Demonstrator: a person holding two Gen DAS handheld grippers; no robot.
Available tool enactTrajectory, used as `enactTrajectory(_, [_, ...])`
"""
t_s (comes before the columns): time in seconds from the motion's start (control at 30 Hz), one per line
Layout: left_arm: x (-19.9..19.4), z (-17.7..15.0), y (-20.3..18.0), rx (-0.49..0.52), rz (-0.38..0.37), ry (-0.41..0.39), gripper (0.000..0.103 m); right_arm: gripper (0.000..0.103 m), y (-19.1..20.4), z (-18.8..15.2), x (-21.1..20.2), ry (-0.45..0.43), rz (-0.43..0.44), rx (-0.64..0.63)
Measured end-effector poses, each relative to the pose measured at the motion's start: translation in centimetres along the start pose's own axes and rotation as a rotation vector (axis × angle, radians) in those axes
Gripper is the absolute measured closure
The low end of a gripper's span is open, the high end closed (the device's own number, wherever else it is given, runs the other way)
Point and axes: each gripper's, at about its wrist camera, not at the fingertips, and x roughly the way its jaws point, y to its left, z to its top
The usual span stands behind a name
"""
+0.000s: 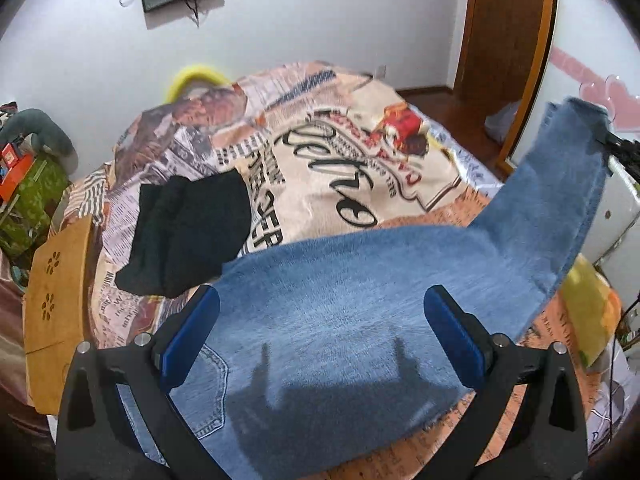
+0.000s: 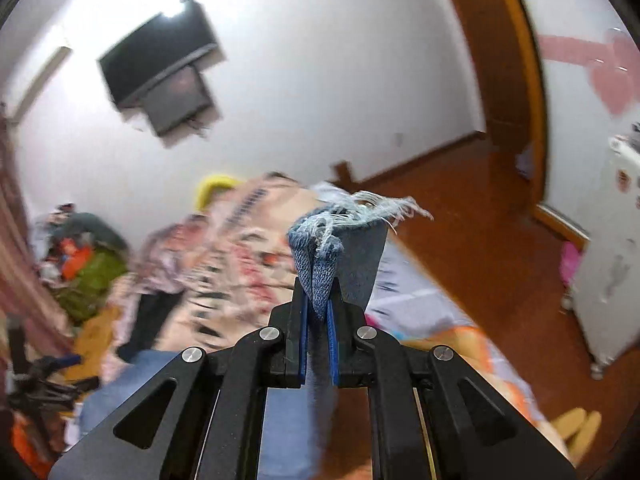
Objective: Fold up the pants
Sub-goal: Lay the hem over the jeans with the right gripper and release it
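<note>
Blue jeans (image 1: 340, 300) lie on the printed bedspread (image 1: 360, 160), a back pocket showing at lower left. One leg rises in an arc to the upper right, where my right gripper (image 1: 610, 138) holds its end in the air. In the right wrist view that gripper (image 2: 319, 292) is shut on the frayed hem (image 2: 360, 248), with the bunched denim squeezed between its blue pads. My left gripper (image 1: 322, 296) hovers above the seat of the jeans. It is open, its blue pads (image 1: 192, 340) wide apart and nothing between them; its shadow falls on the denim.
A folded black garment (image 1: 188, 236) lies on the bed to the left of the jeans. A wooden board (image 1: 56, 312) stands at the bed's left edge and a yellow cushion (image 1: 588, 312) at its right. A white cabinet (image 2: 608, 260) and a wooden door (image 1: 504, 40) are to the right.
</note>
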Motion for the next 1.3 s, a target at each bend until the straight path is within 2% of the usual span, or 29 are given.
enactTrajectory(0.1, [-1.7,-0.1,0.6,-0.016,-0.007,-0.037,0.0,0.096,3.5,0.4,1.0,0.003,0.076,-0.046])
enactTrajectory(0.23, [-3.1,-0.7,1.6,-0.026,0.036,-0.074,0.0,0.096,7.8,0.2,2.7,0.026,0.15,-0.12])
enactTrajectory(0.5, [-3.1,-2.8,4.8,-0.107,0.047,-0.053,0.0,0.096,14.4,-2.5,6.6,0.135,0.286,-0.211])
enactTrajectory(0.8, [-2.6,-4.9,7.3,-0.192,0.055,-0.011,0.0,0.096,19.6,-9.8,10.6,0.394,0.395,-0.317])
enactTrajectory(0.97, [-2.1,-5.3,7.5,-0.201,0.064,0.007,0.0,0.095,20.9,-14.2,12.2,0.547,0.403,-0.388])
enactTrajectory(1.13, [-1.7,-5.0,7.3,-0.197,0.068,0.012,0.0,0.087,21.2,-15.2,13.0,0.635,0.394,-0.404])
enactTrajectory(1.2, [-1.5,-4.7,7.0,-0.193,0.068,0.014,0.0,0.065,21.3,-15.2,12.8,0.673,0.401,-0.4])
enactTrajectory(1.27, [-1.5,-4.3,6.8,-0.187,0.066,0.011,0.0,0.054,21.2,-14.8,12.1,0.67,0.41,-0.403])
enactTrajectory(1.3, [-1.4,-4.1,6.7,-0.183,0.066,0.01,0.0,0.053,21.1,-14.5,11.7,0.66,0.414,-0.413])
